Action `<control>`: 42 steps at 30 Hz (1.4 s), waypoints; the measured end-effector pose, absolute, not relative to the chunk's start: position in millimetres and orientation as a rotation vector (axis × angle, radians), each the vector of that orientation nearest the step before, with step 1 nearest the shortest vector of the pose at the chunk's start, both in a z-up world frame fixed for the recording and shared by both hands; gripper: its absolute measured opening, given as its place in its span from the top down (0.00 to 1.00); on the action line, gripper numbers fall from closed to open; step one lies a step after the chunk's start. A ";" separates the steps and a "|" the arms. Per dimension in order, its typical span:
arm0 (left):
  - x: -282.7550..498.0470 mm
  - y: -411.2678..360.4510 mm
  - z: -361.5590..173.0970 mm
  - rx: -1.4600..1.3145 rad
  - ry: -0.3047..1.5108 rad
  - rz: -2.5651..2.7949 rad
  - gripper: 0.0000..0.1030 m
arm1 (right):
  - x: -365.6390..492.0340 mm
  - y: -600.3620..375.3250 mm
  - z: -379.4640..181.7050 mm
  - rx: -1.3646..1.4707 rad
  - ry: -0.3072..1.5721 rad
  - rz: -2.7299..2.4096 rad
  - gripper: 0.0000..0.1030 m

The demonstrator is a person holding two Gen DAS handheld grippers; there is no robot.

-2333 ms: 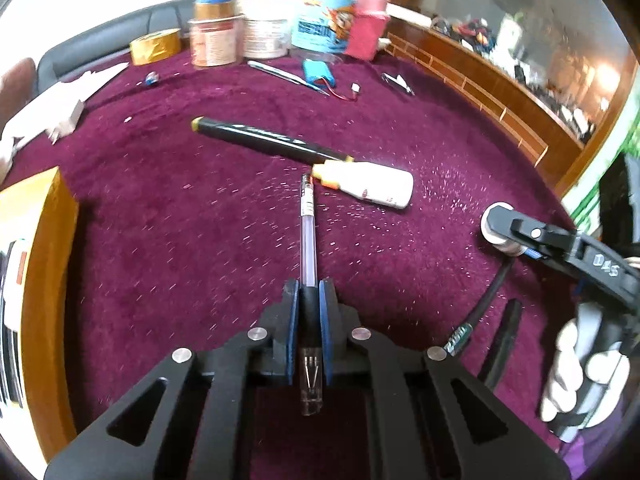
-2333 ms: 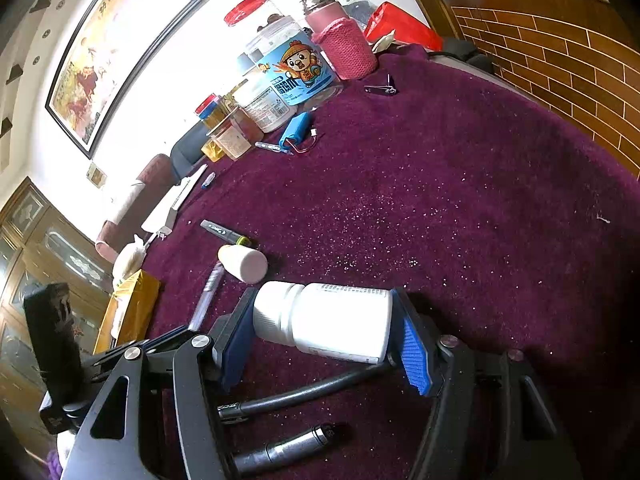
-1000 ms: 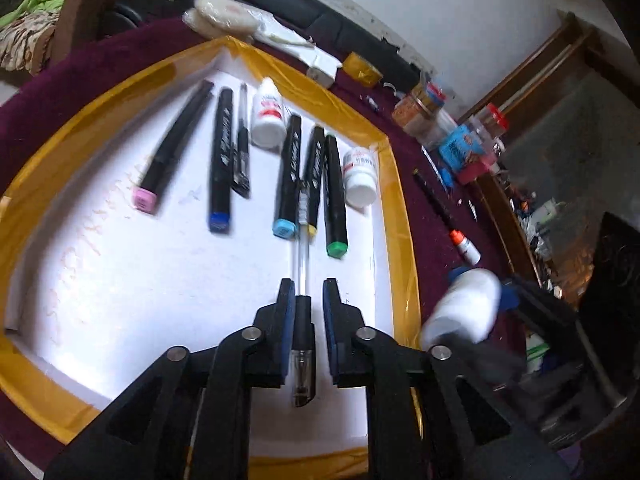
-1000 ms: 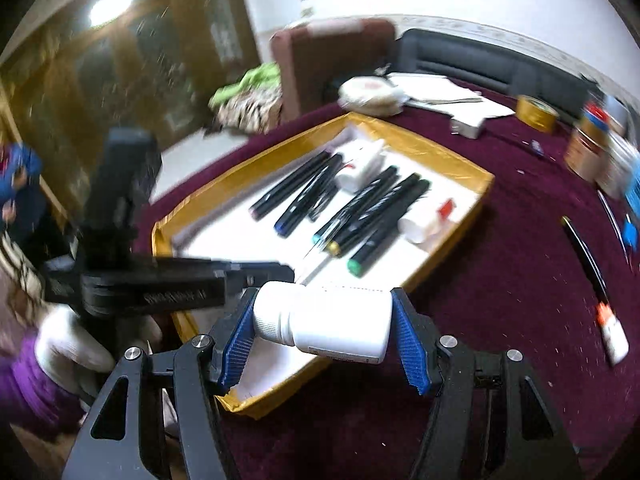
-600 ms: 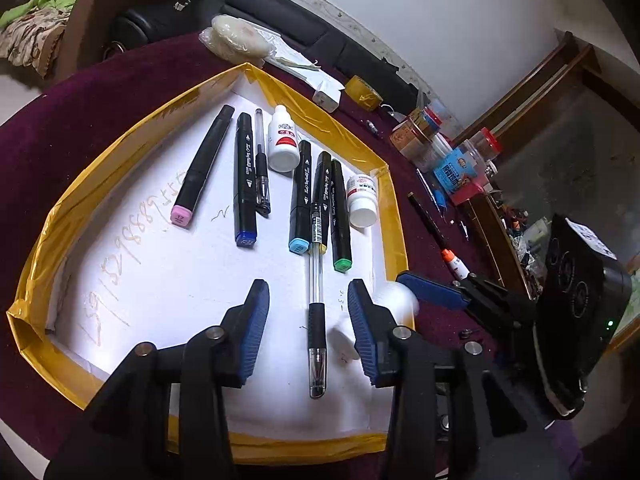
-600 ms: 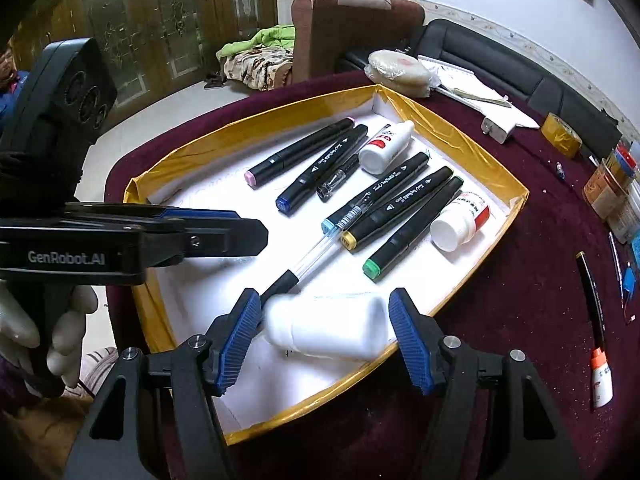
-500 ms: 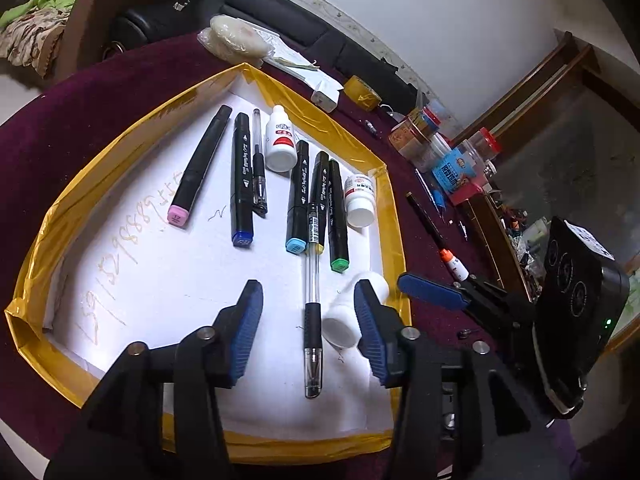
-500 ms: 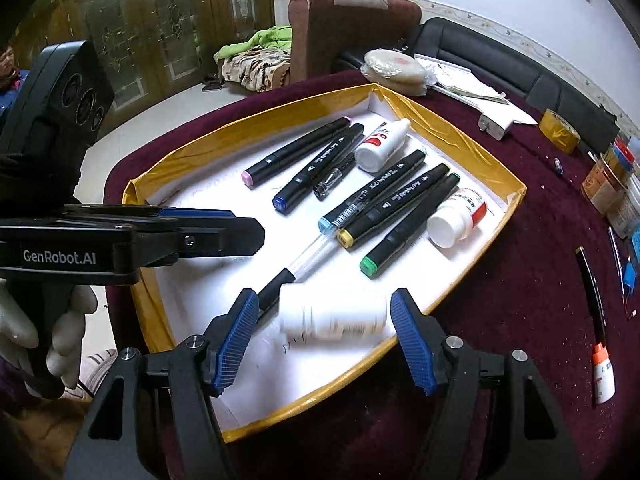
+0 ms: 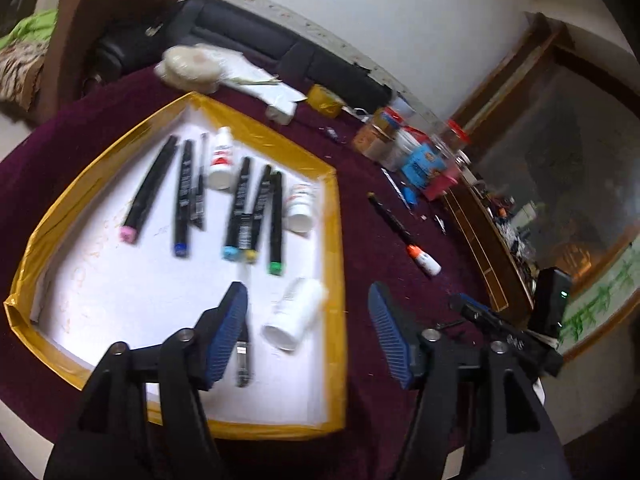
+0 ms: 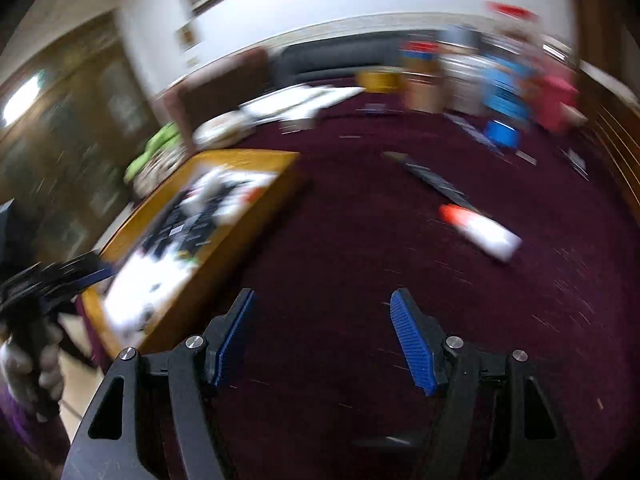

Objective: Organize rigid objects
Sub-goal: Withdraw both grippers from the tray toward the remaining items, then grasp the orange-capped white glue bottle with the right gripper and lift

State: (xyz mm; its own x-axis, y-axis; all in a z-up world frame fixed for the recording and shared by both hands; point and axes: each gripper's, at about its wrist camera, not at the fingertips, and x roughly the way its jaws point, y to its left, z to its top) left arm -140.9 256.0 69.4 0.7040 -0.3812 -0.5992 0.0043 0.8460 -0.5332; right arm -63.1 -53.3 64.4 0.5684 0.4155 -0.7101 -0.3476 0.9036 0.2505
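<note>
A yellow-rimmed white tray [image 9: 334, 240] holds several markers [image 9: 276, 220], small white bottles and a clear pen [image 9: 243, 360]. A white pill bottle [image 9: 296, 314] lies on its side near the tray's right rim. My left gripper [image 9: 308, 292] hovers above the tray with its jaws opening; the pen and the pill bottle lie below it, untouched. My right gripper [image 10: 324, 296] is open and empty over the purple cloth, right of the blurred tray [image 10: 224, 256]. A white glue bottle with an orange cap [image 10: 480, 230] and a black marker [image 10: 432, 178] lie on the cloth ahead.
Jars, a blue can and a pink bottle [image 9: 420, 160] crowd the table's far side, with a tape roll [image 9: 324, 98] and papers [image 9: 256, 76] behind the tray. A wooden ledge [image 9: 484, 248] borders the right edge. A gloved hand [image 10: 28, 360] holds the left gripper.
The left jaws let go of the pen, widened and lifted. The right jaws released the white pill bottle into the tray, then swung off to the right over the cloth.
</note>
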 end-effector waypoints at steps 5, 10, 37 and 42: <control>-134.3 208.4 70.2 -0.435 0.835 -0.296 0.33 | -67.5 -138.6 63.1 0.231 0.836 0.279 0.38; -131.3 156.9 59.7 -0.363 0.930 -0.409 0.33 | -58.8 -162.6 69.5 0.241 0.819 0.227 0.38; -126.2 79.4 39.2 -0.147 1.039 -0.495 0.33 | 13.1 -140.5 29.6 0.029 1.003 0.176 0.75; -115.5 31.2 39.9 -0.017 1.030 -0.559 0.33 | -18.6 -192.8 33.5 0.092 1.004 0.104 0.75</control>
State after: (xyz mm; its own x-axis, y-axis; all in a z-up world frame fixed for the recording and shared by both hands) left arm -115.5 31.2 39.9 0.3884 -0.4473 -0.8057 0.4320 0.8607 -0.2696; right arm -18.6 -192.8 33.5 0.5324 0.1292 -0.8366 -0.0447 0.9912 0.1246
